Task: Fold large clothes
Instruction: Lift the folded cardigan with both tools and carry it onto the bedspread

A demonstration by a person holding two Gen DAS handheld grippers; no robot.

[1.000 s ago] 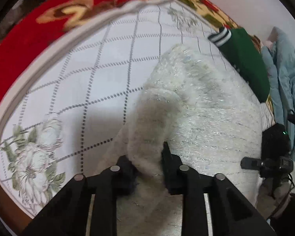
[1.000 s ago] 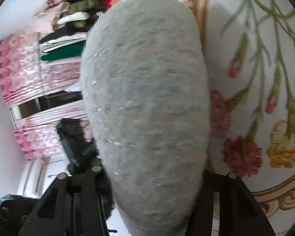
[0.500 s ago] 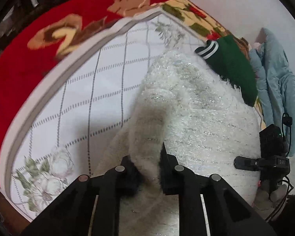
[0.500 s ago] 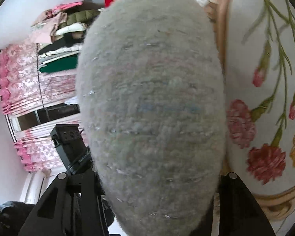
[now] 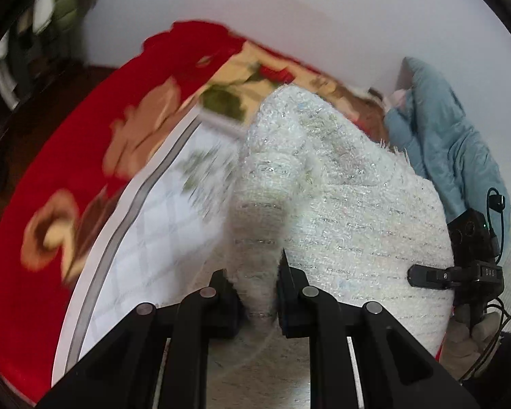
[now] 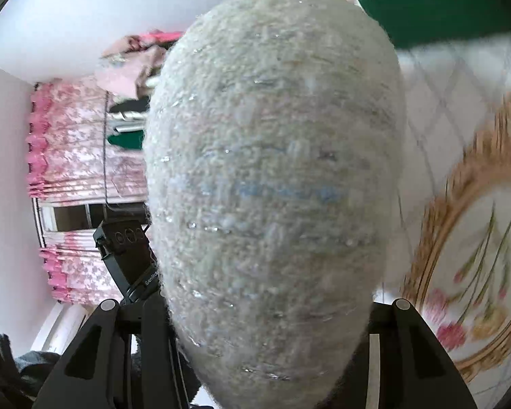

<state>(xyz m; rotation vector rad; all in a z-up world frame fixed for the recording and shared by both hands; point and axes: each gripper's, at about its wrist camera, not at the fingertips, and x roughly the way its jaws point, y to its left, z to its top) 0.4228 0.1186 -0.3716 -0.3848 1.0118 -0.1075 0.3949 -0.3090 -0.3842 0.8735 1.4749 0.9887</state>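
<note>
Tweed-like white knit garment (image 5: 340, 204), fuzzy and threaded with glinting silver, is hanging lifted above the floral bedspread (image 5: 160, 238), looking soft, thick and limp rather than stiff, probably light but bulky. The left gripper (image 5: 257, 293) is pinching a bunched ridge of it between nearly closed jaws, and the right gripper (image 6: 269, 358) is clamping another fold that is ballooning over its fingers and hiding the jaw gap. Gripping at edges or corners above the bedspread seems wise, since mid-panel holds are letting the fabric sag.
</note>
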